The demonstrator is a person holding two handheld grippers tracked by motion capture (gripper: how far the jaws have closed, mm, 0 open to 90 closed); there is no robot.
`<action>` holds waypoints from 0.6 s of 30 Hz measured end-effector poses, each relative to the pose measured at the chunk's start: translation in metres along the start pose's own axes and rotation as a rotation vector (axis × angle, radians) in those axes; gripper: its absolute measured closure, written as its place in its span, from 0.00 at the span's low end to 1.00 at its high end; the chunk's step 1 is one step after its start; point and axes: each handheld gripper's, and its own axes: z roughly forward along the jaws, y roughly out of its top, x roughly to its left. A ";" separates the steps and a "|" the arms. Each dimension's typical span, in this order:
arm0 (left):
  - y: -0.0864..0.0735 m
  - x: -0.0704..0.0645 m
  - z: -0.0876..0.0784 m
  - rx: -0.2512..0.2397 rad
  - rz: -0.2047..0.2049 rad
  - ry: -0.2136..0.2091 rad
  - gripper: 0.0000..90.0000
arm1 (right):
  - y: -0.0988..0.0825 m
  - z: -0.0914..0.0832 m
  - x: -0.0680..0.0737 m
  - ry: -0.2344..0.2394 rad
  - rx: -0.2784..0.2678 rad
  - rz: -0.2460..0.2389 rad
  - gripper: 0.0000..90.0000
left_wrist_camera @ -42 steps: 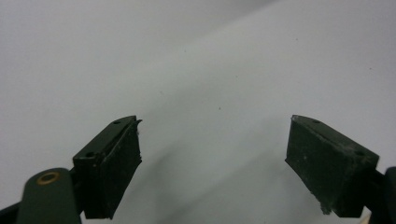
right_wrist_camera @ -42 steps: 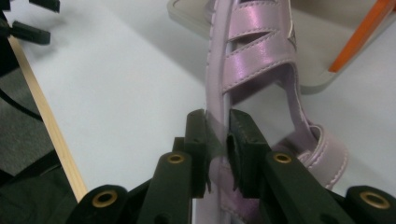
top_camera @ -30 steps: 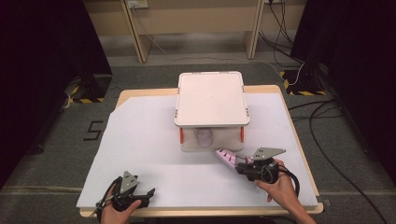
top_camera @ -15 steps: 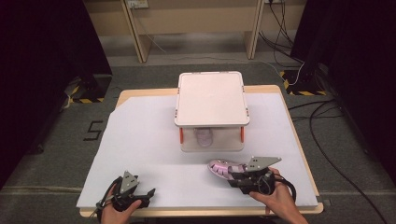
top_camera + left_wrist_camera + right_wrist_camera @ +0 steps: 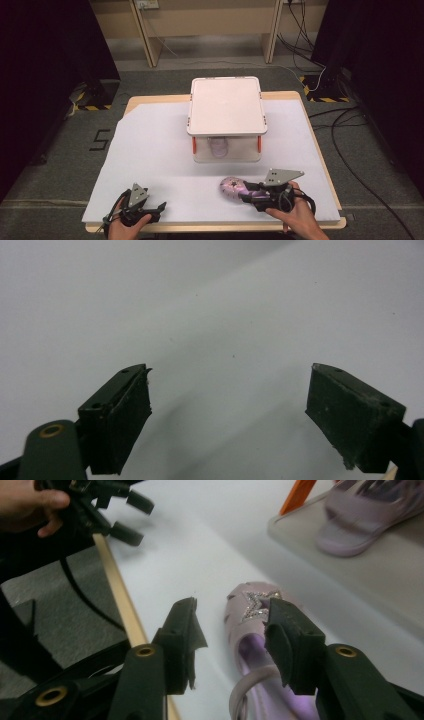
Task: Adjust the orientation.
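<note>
A pink sandal (image 5: 234,187) with a glittery star on its toe lies on the white table cover (image 5: 150,150), near the front edge and right of centre. The right gripper (image 5: 248,195) sits just behind its heel; its jaws have just been opening, now partly apart, with the sandal's strap end between them and the pads not pressing on it. The left gripper (image 5: 159,206) rests at the near left, jaws wide with nothing between. Farther back stands a lidded translucent box (image 5: 226,107) holding a second sandal (image 5: 218,146)
</note>
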 end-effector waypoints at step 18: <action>0.000 0.000 0.000 0.003 0.000 0.000 0.19 | -0.026 -0.014 -0.042 -0.087 0.012 0.014 0.40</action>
